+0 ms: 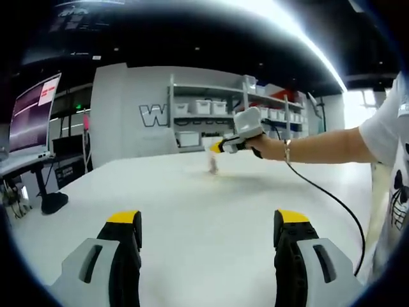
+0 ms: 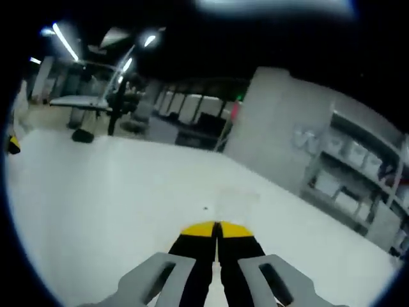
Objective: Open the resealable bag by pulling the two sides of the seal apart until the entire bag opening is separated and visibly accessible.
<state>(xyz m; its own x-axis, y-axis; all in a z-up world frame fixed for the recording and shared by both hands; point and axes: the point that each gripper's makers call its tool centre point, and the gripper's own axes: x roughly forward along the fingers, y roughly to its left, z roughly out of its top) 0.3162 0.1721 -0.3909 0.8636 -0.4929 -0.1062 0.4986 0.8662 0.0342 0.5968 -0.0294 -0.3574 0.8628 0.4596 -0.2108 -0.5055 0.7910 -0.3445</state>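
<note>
Left gripper view: shelving (image 1: 211,112) beyond table (image 1: 192,211).

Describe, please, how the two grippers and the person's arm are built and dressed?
Left gripper and right gripper: grey bodies, black jaws, yellow tips. A black cable trails from the right gripper. The person wears a bracelet and a white short-sleeved printed shirt.
</note>
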